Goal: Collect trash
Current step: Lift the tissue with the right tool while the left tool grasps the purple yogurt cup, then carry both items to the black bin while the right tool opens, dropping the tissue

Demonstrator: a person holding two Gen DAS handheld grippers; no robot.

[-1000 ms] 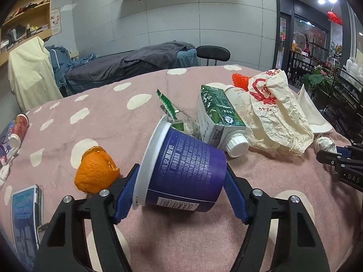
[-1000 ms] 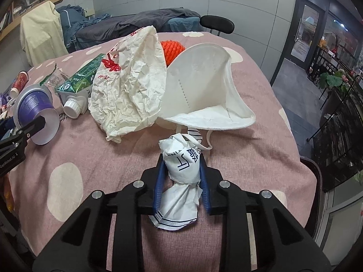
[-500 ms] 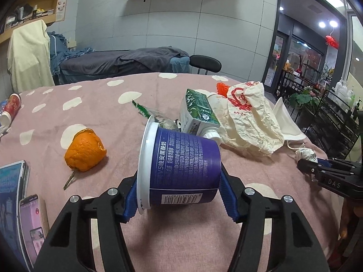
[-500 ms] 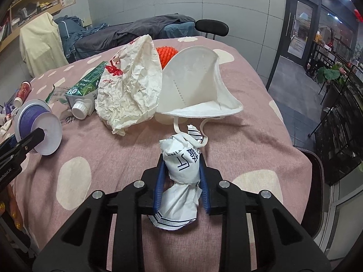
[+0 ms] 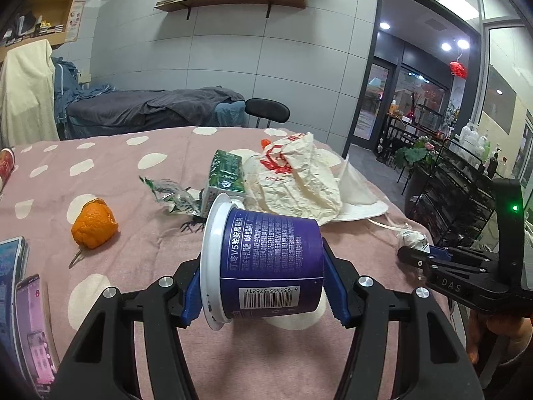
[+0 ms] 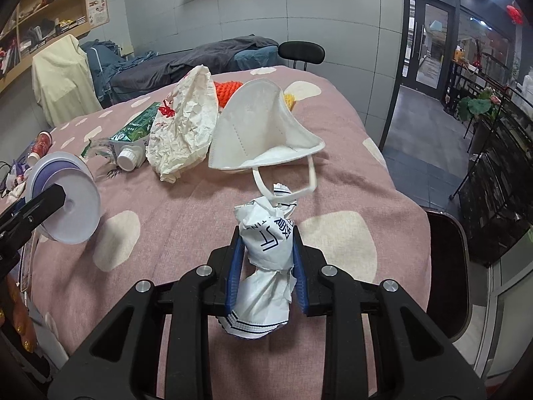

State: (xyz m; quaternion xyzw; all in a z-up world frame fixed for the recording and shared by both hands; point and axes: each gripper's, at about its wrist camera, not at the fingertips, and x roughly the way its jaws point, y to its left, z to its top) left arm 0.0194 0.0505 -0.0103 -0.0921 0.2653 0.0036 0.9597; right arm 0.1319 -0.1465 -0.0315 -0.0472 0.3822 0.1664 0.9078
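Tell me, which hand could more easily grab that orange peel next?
Neither right now: both are full. The left gripper is clamped on the purple cup, the right gripper on crumpled paper. Once emptied, probably the left: the orange peel lies on its side of the table.

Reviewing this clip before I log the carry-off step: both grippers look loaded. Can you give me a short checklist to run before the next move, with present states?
1. Left gripper clamped on the purple yogurt cup: ok.
2. Right gripper clamped on the crumpled white wrapper: ok.
3. Wrapper clear of the face mask strap: cannot tell, they overlap in view.
4. Cup empty, no spill risk: cannot tell, its mouth faces away.
5. Trash bin in sight: not ok, none visible.
6. Table cleared: not ok, green carton, orange peel and paper bag remain.
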